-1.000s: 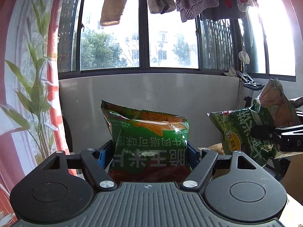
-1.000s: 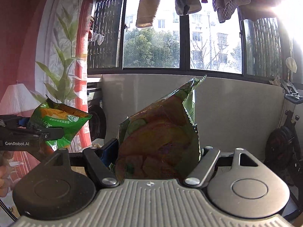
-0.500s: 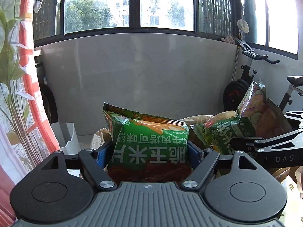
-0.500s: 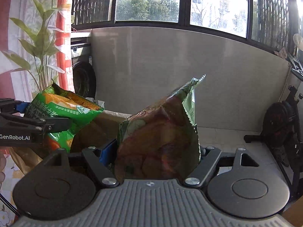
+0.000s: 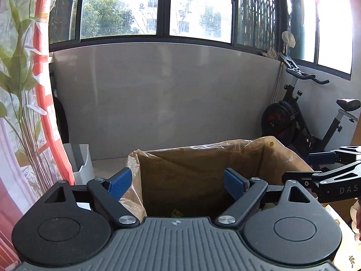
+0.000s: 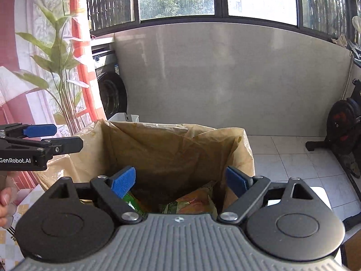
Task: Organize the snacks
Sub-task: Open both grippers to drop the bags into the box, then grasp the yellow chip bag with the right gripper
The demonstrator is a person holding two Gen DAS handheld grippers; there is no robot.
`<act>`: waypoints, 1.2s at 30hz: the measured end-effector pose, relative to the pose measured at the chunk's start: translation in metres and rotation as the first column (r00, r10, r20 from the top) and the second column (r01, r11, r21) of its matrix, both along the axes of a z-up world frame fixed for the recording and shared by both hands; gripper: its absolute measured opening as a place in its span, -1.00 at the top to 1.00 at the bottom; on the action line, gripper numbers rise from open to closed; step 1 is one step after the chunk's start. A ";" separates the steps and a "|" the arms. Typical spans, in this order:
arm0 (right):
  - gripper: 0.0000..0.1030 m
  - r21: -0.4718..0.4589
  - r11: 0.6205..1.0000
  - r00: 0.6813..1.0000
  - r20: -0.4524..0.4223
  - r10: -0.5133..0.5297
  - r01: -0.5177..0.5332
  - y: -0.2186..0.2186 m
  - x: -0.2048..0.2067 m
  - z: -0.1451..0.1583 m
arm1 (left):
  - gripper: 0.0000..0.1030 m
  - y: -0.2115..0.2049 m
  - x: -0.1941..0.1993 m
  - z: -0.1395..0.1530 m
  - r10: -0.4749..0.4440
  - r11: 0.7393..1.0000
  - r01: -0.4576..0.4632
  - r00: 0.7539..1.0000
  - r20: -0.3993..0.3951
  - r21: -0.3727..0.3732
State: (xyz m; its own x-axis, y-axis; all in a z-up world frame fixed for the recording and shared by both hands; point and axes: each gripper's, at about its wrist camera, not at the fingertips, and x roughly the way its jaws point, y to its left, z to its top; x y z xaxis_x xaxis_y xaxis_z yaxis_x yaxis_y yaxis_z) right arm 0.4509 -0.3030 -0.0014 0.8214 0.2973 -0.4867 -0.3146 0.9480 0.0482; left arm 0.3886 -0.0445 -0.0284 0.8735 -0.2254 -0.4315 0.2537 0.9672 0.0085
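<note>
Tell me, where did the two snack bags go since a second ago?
Both dropped into the lined box. The left hand-held gripper and right hand-held gripper have just been opening, nothing between them now; snack bags lie inside. The box and exercise bike stayed put.

Daylight floods through the windows (image 5: pixel 198 15), blowing out the upper right in glare; edges bow with fisheye distortion, focus sharp.

snack bags (image 6: pixel 191 203) half hidden, bag floor unseen
</note>
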 end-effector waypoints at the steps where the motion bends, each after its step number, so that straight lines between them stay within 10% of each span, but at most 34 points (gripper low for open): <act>1: -0.77 0.004 1.000 1.000 0.006 0.002 -0.002 -0.001 -0.004 0.002 | -0.74 0.004 -0.006 0.002 0.007 1.000 -0.007 1.000 0.008 -0.003; 13: -0.89 0.082 0.996 0.998 0.063 -0.031 0.026 -0.025 -0.075 0.006 | -0.74 0.068 -0.082 0.001 0.093 0.993 -0.092 0.995 0.018 -0.077; 24: -0.89 0.100 0.994 0.985 0.159 -0.061 0.045 -0.039 -0.152 -0.066 | -0.73 0.094 -0.150 -0.053 0.193 0.978 -0.192 0.981 0.011 -0.081; 36: -0.88 0.102 0.977 0.981 0.020 -0.191 0.188 -0.058 -0.175 -0.142 | -0.73 0.082 -0.182 -0.088 0.229 0.972 -0.226 0.972 0.043 -0.068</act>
